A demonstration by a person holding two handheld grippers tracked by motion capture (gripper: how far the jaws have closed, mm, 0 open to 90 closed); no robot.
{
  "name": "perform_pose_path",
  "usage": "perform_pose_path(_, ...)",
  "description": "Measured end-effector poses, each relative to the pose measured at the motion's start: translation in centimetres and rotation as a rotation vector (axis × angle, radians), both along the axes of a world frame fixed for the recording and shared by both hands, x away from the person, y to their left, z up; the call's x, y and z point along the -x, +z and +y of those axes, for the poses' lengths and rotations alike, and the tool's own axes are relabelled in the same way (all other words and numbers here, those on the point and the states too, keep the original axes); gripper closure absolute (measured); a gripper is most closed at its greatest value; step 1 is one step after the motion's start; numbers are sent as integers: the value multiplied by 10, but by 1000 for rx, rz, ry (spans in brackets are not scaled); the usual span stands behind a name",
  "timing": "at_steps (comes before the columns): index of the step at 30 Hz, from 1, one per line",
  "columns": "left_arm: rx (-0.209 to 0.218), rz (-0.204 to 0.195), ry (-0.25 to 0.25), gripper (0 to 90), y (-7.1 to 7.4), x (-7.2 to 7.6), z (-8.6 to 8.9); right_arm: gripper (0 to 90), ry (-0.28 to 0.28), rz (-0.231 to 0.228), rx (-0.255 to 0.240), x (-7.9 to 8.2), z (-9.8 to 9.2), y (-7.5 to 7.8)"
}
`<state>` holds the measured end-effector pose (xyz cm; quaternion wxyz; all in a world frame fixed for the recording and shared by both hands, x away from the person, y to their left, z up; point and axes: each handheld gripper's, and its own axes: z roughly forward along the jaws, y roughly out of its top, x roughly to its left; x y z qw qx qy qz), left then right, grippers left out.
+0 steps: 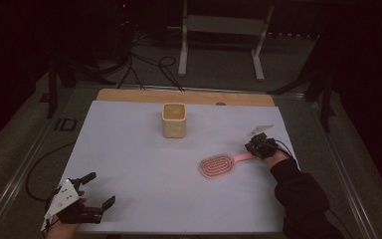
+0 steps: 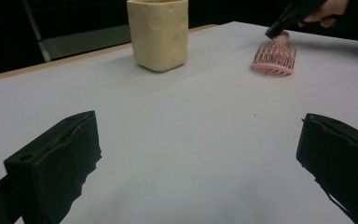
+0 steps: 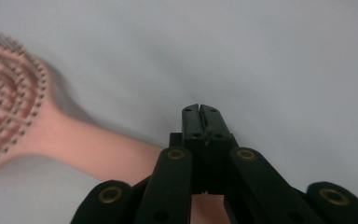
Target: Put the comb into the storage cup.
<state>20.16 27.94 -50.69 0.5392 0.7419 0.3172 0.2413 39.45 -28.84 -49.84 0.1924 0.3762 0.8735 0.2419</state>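
The right gripper (image 1: 257,146) sits at about four o'clock on the white table (image 1: 129,164), its jaws clenched on the handle of a pink hairbrush (image 1: 217,166). In the right gripper view the jaws (image 3: 200,116) press together with no gap, and the pink handle (image 3: 98,149) runs under the linkage, so the grip seems to be far back on the handle, near its end. The brush head, bristles up, points toward the table's centre from that hand and appears to rest on or just above the sheet; which of the two I cannot tell. A cream square cup (image 1: 174,119) stands upright at twelve o'clock, well apart from the brush. The left gripper (image 1: 92,191) rests at seven o'clock with its jaws spread wide and nothing between them, as the left gripper view confirms. My reading is that the brush is just being picked up, most likely to be carried to the cup. The next move calls for lifting it clear, swinging it toward eleven o'clock from the right hand, and tipping it steeply enough to drop into the cup's narrow mouth without knocking the cup over.
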Motion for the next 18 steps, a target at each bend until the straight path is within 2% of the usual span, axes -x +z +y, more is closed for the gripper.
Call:
perform_pose_path(10,1,3,1,0,0,0,0,900,-2,-1,-15,40,-19,1)
perform_pose_path(18,-2,8,0,0,0,0,0,900,30,2,14,63,-20,2)
